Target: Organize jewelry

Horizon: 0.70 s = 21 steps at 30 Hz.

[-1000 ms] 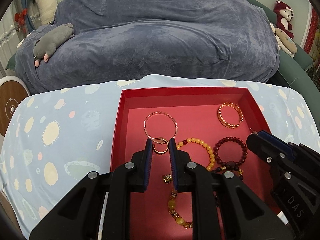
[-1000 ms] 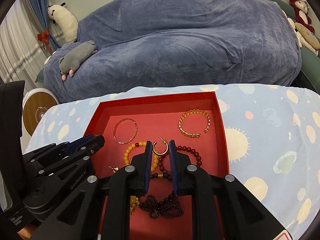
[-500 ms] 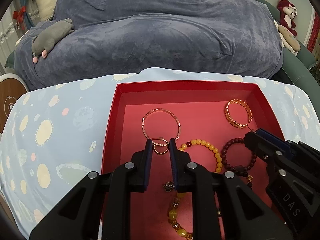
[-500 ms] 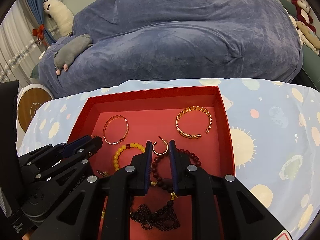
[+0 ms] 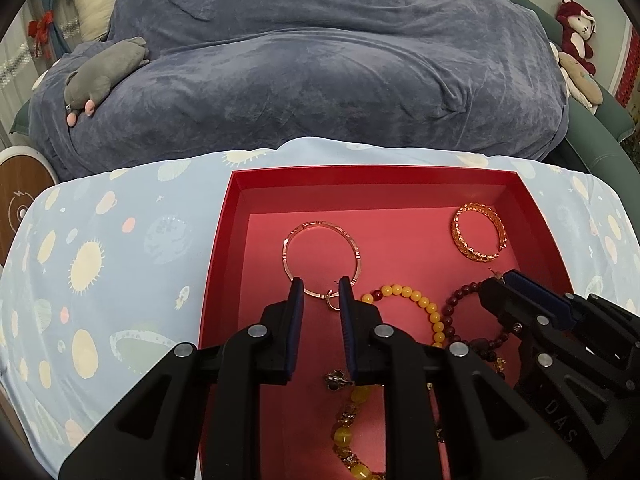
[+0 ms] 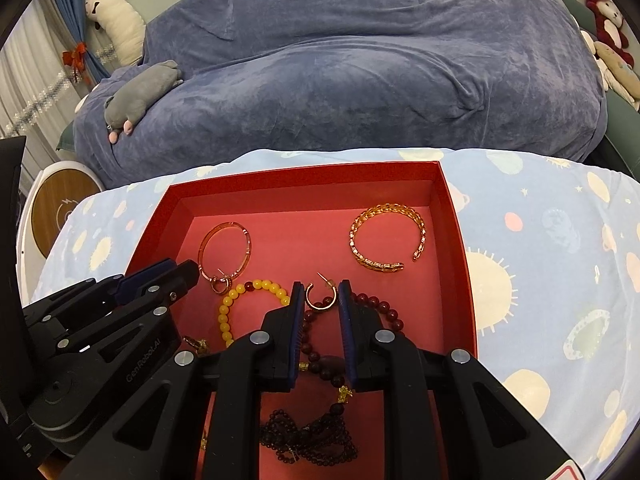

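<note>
Behind the work area a large blue velvet-covered sofa (image 6: 360,60) was seen, with a pale blue patterned cloth (image 6: 540,264) spread over the surface in front of it. On that cloth a shallow red tray (image 6: 452,200) had been set, evidently to keep the jewelry gathered in one place.

The right gripper (image 6: 319,300) was held over the near middle of the tray, its jaws pinching a small gold hoop earring (image 6: 320,300), which was kept upright above the dark red bead bracelet (image 6: 384,308). The left gripper (image 5: 319,296) was lowered to the near edge of the thin rose-gold bangle (image 5: 322,258), its jaws slightly parted with nothing clamped; a second small hoop earring (image 5: 331,302) lay just at its right fingertip, touching the bangle.

A yellow bead bracelet (image 6: 248,300) and a gold cuff (image 6: 386,240) were laid apart on the tray floor. It was judged that the two earrings were being brought together as a pair.
</note>
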### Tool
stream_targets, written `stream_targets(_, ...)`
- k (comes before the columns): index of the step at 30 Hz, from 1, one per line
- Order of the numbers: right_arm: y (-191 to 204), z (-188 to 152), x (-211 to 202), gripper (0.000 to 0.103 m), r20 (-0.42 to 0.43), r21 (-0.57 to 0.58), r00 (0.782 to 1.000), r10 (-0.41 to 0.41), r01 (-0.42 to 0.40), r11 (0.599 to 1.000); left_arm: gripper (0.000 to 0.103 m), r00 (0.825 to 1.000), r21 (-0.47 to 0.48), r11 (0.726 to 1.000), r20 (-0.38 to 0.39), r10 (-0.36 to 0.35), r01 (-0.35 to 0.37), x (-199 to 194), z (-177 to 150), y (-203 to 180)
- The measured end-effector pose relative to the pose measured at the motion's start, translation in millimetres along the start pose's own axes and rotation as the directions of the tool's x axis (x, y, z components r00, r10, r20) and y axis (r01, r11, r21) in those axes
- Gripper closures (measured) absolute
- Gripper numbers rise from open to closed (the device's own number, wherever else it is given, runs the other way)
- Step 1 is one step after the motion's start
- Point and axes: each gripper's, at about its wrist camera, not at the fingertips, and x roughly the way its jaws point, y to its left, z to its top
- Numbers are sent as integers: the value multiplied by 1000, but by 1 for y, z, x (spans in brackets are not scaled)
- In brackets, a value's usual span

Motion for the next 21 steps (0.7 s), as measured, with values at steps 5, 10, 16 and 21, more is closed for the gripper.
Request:
stream_targets(5,0,0,1,83,4,5,1000,-11,11,1000,74,1000,9,1000,14,13,-13,-2,0,-3)
stream_targets(10,0,-1,-1,76,13,13,1000,-19,19,1000,71,1000,19,1000,20,23,-23,-4,2,-5)
stream_targets(16,5,-2,-12,68,26,-3,999,-27,27,1000,70,1000,16,1000,22,17,-17,-9,0,-4)
stream_targets(21,6,-5,-29,63,45,5,998,-40,39,999,69,999,10,1000,31,14,-14,-22,-2,-2)
